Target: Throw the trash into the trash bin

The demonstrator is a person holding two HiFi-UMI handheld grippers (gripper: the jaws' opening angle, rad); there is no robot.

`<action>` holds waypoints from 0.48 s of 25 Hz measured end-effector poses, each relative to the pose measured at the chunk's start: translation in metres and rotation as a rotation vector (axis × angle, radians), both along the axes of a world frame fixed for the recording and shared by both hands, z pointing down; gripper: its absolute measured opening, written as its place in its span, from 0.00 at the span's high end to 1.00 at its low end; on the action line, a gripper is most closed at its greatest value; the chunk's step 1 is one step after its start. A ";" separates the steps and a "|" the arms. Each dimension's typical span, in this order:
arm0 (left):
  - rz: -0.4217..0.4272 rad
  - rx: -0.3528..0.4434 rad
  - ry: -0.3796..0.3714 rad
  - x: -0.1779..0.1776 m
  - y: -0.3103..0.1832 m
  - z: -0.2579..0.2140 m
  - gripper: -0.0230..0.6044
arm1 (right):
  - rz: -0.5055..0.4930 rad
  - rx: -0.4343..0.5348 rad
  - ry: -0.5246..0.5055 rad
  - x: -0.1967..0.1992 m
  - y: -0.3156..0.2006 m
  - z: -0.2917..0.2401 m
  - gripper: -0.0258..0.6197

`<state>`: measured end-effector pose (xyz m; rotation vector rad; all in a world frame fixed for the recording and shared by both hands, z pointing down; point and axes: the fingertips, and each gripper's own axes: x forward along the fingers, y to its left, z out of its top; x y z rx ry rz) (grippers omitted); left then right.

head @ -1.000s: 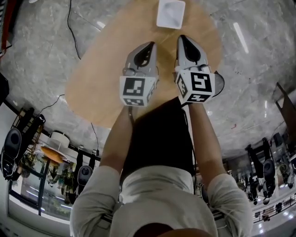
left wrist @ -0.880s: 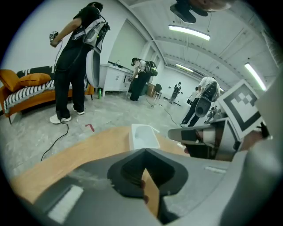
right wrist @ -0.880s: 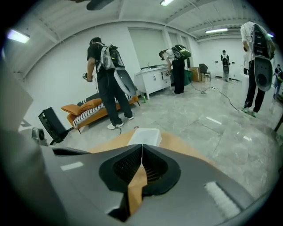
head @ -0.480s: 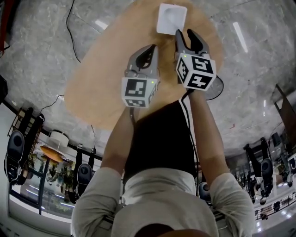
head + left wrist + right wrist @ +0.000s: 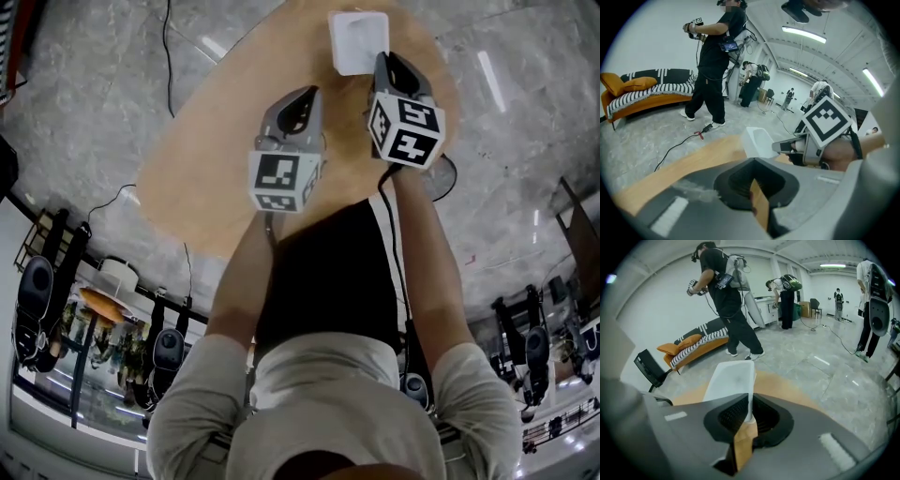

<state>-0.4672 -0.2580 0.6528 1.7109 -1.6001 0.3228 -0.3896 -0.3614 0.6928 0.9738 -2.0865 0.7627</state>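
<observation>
A small white bin (image 5: 354,39) stands at the far edge of a round wooden table (image 5: 216,141). My right gripper (image 5: 382,60) reaches to the bin's near right corner. In the right gripper view the bin's (image 5: 729,376) thin side wall runs down between the jaws of that gripper (image 5: 749,414), which are closing on it. My left gripper (image 5: 308,94) hovers shut over the table, left of the right one, with nothing in it. The left gripper view shows its own jaws (image 5: 753,183) together, with the bin (image 5: 757,142) and the right gripper (image 5: 787,146) ahead. No loose trash shows.
Grey marble floor surrounds the table. A black cable (image 5: 169,56) trails on the floor to the left. A round black stand base (image 5: 442,174) sits by the table's right edge. People stand beyond the table (image 5: 726,296), near an orange sofa (image 5: 642,96) and a black chair (image 5: 651,369).
My right gripper moved forward and down to the white bin, spread its jaws, then brought them in around the bin's wall. The left gripper stayed where it was.
</observation>
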 end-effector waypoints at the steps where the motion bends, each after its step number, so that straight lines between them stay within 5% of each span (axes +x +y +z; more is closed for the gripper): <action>1: -0.003 0.005 0.000 -0.001 0.000 -0.005 0.93 | -0.003 0.012 -0.007 -0.002 0.000 -0.008 0.91; 12: -0.146 0.074 -0.018 -0.028 0.047 -0.112 0.93 | -0.033 0.177 -0.124 -0.025 0.052 -0.149 0.91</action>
